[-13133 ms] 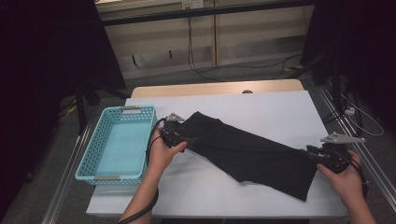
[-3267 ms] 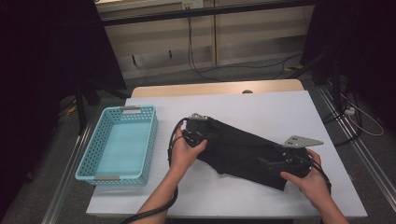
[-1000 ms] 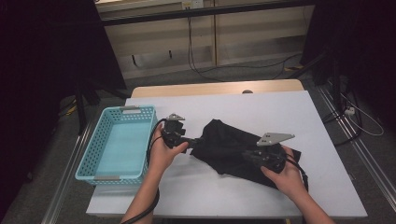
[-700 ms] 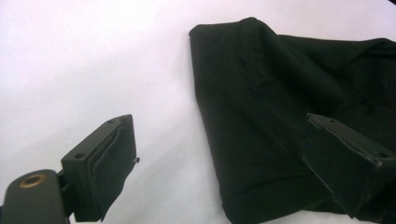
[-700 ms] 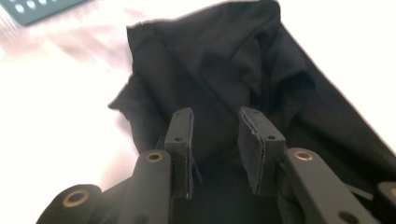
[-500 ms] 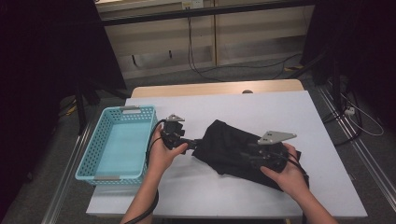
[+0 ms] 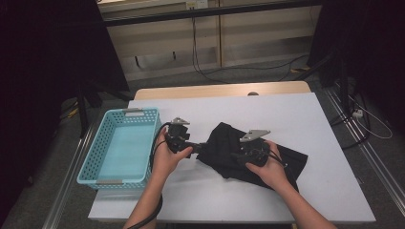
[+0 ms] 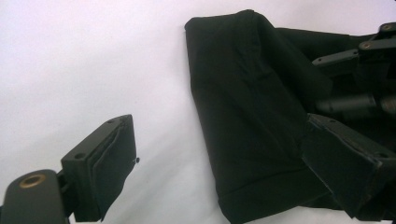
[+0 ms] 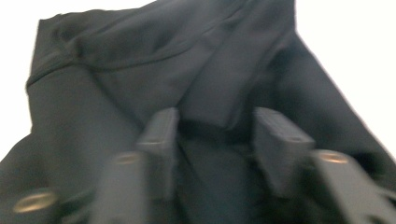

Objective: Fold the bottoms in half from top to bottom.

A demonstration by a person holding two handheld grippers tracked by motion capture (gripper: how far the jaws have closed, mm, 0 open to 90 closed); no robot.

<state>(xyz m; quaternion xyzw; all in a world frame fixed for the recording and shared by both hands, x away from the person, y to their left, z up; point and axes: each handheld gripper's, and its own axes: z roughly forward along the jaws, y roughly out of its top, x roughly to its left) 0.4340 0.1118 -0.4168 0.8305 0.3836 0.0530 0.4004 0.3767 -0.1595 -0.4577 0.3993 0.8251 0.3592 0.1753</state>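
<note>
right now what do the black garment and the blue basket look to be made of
Black garment: soft matte woven fabric, likely cotton blend; it folds and creases with a stitched hem. Blue basket: likely rigid moulded plastic, slightly glossy, with latticed walls.

The high view looks forward and down from above the person's side, far enough off to take in the whole white table (image 7: 305,114), with the blue basket (image 7: 119,148) at centre left of the frame and the floor and cables beyond in the upper part. The left gripper view sits low and close over the tabletop, looking along its two jaws at the folded edge of the black cloth (image 8: 252,116), which fills the right half of its frame. The right gripper view is nearer still, blurred, pressed up against the same cloth, which all three views share.
</note>
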